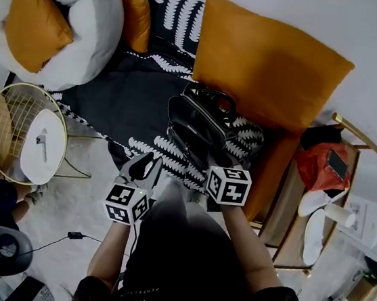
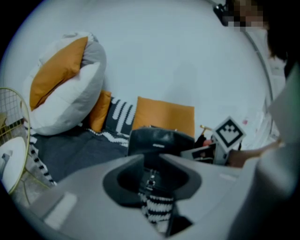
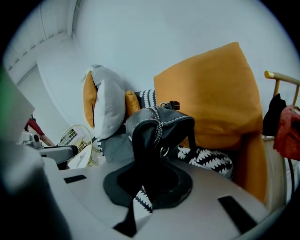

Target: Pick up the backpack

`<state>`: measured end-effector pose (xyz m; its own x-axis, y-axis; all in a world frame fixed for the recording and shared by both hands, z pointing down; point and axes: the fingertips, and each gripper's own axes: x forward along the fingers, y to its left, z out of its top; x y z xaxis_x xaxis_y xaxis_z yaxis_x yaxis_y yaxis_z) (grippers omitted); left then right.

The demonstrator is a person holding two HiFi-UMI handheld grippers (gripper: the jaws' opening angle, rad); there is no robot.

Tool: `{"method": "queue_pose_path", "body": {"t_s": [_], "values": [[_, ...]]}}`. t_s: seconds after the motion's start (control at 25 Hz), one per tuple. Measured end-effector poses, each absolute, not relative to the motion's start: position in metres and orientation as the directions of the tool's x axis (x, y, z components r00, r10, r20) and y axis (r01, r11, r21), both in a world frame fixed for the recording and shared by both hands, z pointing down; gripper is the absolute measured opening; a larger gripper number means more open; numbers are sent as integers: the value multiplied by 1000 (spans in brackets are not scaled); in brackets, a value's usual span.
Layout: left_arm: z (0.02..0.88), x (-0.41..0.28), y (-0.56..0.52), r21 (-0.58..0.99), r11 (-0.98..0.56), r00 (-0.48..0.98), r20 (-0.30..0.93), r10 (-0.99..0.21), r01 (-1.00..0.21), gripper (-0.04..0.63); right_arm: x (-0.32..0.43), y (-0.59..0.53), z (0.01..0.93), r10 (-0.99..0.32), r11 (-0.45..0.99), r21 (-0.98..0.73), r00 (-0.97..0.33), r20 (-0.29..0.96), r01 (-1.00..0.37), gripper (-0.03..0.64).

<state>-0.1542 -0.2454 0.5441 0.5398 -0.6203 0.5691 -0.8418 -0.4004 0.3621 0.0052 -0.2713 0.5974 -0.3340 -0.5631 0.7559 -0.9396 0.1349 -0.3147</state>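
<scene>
The black backpack [image 1: 202,124] rests on a dark blanket [image 1: 123,97] with a white leaf border, in front of a big orange cushion [image 1: 268,61]. In the right gripper view the backpack [image 3: 159,124] hangs from a black strap that runs down between the jaws. My right gripper [image 3: 145,183] is shut on that strap, and a black-and-white patterned strip shows below it. My left gripper [image 2: 152,187] is shut on a zipped black part and a patterned strip of the backpack [image 2: 159,140]. In the head view the left gripper [image 1: 147,165] and the right gripper [image 1: 216,160] sit at the backpack's near side.
A white and orange pillow [image 1: 61,22] lies at the back left. On the floor to the left stands a gold wire side table [image 1: 13,132]. To the right, a wooden rack [image 1: 354,133] carries a red bag [image 1: 323,166]. A cable [image 1: 72,236] runs across the floor.
</scene>
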Motion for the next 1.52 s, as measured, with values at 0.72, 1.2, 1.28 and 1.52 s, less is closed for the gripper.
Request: {"method": "queue_pose_path", "body": {"t_s": [0.72,1.2,1.28,1.52], "values": [[491,-145,-239,352,-455,576,505,-643,-818,104,25,-232,528,-579,163,-362,-386,718,-918,21],[450,-143,-242,326,-448,553,442,-706,-832,104,31,-222,479,-603,239,-375,-439,666,-896,20],[444,-143,-242,325,-445,550,433,-715,-835,104,31,-221,471,-605,247,-383,-450,657,-890,20],[431,-142,-239,321,-439,541,410,-734,-839,104,27,-217,441,-617,287,-407,-493,613,-867,20]]}}
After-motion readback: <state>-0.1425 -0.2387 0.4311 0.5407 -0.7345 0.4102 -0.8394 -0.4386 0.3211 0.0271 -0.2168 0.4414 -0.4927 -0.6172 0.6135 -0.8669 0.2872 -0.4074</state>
